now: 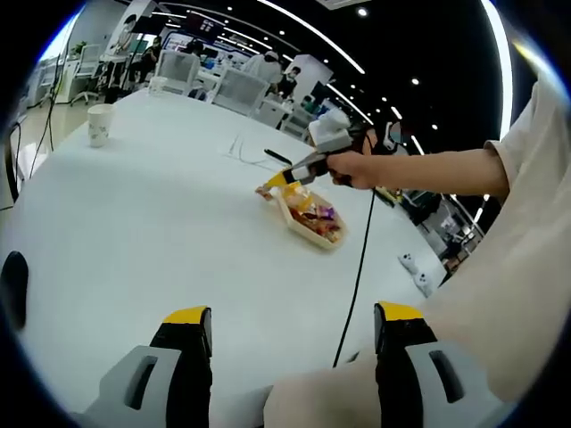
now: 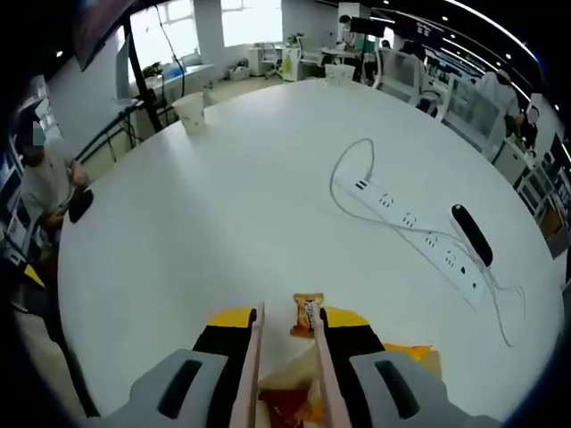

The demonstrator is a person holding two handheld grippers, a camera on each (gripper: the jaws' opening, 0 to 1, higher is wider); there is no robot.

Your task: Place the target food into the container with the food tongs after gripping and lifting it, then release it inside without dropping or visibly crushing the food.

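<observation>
In the left gripper view, a paper cup is seen at the upper left on the white table. The left gripper is held wide apart at the bottom of the frame, with nothing between its jaws. Right of centre, a container of wrapped snacks is noted, with the right gripper poised at its far edge in a person's hand.

In the right gripper view, the right gripper is closed on pink food tongs at lower centre. A small orange snack packet lies on the table at the tong tips; whether it is gripped cannot be told. A power strip and a black remote are seen at the right.
</observation>
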